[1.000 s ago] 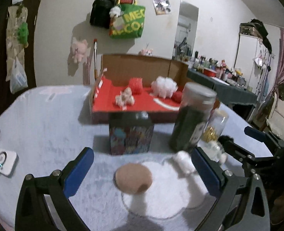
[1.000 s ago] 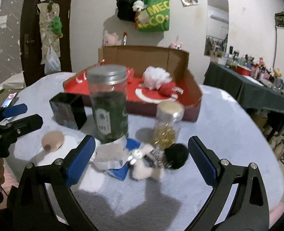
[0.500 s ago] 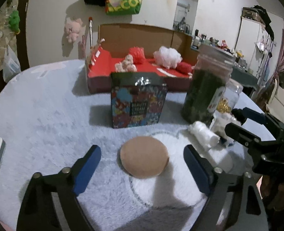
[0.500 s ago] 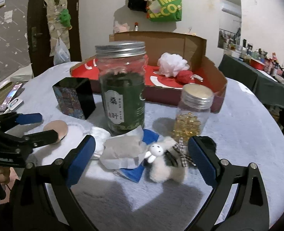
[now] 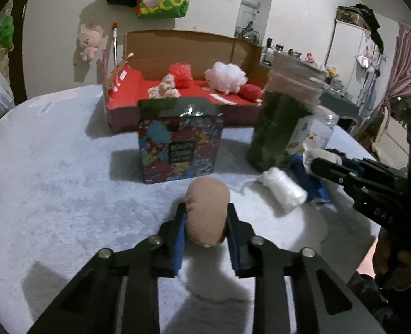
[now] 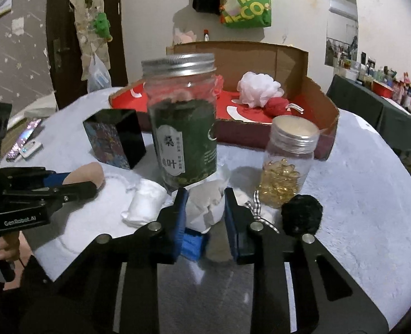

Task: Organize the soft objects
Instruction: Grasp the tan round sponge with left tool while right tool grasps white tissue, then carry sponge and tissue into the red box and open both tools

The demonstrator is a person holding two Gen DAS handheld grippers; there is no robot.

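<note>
Here, two hand-held grippers reach side by side over a round table covered in pale fluffy cloth [image 5: 52, 172], both angled downward toward things lying on it. The left gripper [image 5: 206, 217] points forward and down, its blue-padded jaws closing in on a tan powder puff [image 5: 207, 208], which is pinched and bulging between them, just in front of a colourful patterned tin [image 5: 180, 144]. In the right wrist view this same gripper comes in from the left edge, held by a person's hand [image 6: 7, 246] low at the frame's edge, with the puff poking out past its tips. The right gripper [image 6: 205, 203] also tilts downward, its jaws closing on a crumpled white tissue [image 6: 206, 206] squeezed between the blue pads; the tissue lies over a blue item [image 6: 192, 243] and just in front of a tall jar of green leaves [image 6: 184, 128]. A white roll of soft material [image 6: 145, 200] rests on the cloth between the two grippers. To the right of the tissue are a small white plush toy with a checked bow [image 6: 261, 208], mostly hidden by the finger, a black pom-pom [image 6: 301, 213], and a small jar of golden capsules [image 6: 287, 161]. Behind them, an open cardboard box with a red lining [image 6: 319, 105] holds a white mesh puff [image 6: 258, 89] and a red ball of yarn [image 6: 276, 105].
</note>
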